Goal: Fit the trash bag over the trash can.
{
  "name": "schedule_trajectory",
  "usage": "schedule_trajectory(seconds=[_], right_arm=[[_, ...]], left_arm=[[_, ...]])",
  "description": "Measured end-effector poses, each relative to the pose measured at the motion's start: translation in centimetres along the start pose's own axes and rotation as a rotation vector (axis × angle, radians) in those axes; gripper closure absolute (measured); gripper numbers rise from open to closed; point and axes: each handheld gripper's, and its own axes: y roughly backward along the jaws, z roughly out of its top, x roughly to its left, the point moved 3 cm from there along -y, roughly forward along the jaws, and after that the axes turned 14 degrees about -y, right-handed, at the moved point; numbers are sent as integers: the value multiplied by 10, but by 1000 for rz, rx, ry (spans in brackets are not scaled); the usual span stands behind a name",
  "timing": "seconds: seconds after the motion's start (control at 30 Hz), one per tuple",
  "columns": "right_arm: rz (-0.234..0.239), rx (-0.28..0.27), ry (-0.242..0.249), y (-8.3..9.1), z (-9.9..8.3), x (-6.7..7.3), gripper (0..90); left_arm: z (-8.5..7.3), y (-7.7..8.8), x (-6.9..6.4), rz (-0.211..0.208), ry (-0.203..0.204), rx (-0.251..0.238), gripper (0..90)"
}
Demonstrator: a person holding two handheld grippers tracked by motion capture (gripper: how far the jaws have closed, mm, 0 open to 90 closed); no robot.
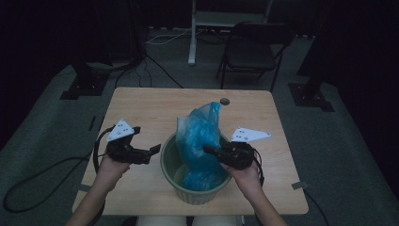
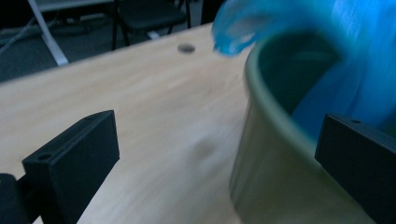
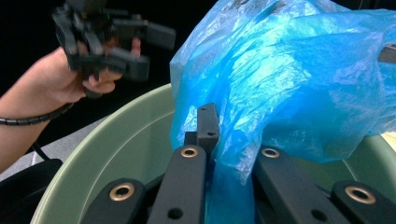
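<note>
A green bucket [image 1: 168, 157] stands near the table's front edge, with a crumpled blue plastic bag [image 1: 200, 129] rising out of it. My right gripper [image 1: 208, 149] reaches over the bucket's right rim and is shut on the bag. In the right gripper view its jaws [image 3: 219, 140] pinch a fold of the blue bag [image 3: 289, 79] above the bucket's inside wall [image 3: 116, 135]. My left gripper [image 1: 151, 153] hovers open just left of the bucket, holding nothing. In the left gripper view its jaws [image 2: 215, 154] stand wide apart either side of the bucket's rim [image 2: 261, 112]; the bag [image 2: 359, 56] is behind.
The wooden table [image 1: 150, 108] has a small round hole [image 1: 225, 101] near its back edge. Behind it are a folding chair [image 1: 254, 47], a white stand [image 1: 192, 37] and cables on the floor. Black stand feet [image 1: 313, 94] sit at both sides.
</note>
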Motion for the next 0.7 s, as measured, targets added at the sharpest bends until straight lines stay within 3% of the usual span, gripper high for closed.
schedule_trajectory(seconds=[0.1, 0.13, 0.17, 0.23, 0.3, 0.4, 0.5, 0.6, 0.63, 0.67, 0.7], right_arm=[[2, 1, 8, 0, 0, 3, 866], [8, -4, 15, 0, 0, 5, 866], [11, -9, 14, 1, 0, 6, 866], [11, -14, 16, 2, 1, 7, 866], [10, -21, 22, 4, 1, 8, 866], [9, -24, 23, 6, 2, 8, 866], [8, -23, 23, 6, 2, 7, 866], [6, -23, 19, 6, 1, 7, 866], [7, -21, 17, 6, 1, 6, 866], [7, -21, 17, 6, 1, 6, 866], [5, -23, 17, 6, 1, 6, 866]], left_arm=[[20, -4, 0, -22, 38, -45, 3], [26, -5, -1, -42, 50, -59, 3], [38, -9, -4, -106, 64, -82, 3], [42, -11, -6, -125, 71, -88, 3], [50, -16, -11, -157, 77, -80, 3], [58, -26, -14, -169, 96, -54, 2], [60, -38, -15, -233, 119, -8, 14], [60, -43, -19, -291, 109, -6, 222], [60, -43, -22, -306, 82, -15, 347], [59, -42, -23, -318, 77, -26, 347], [59, -41, -25, -354, 74, -35, 532]])
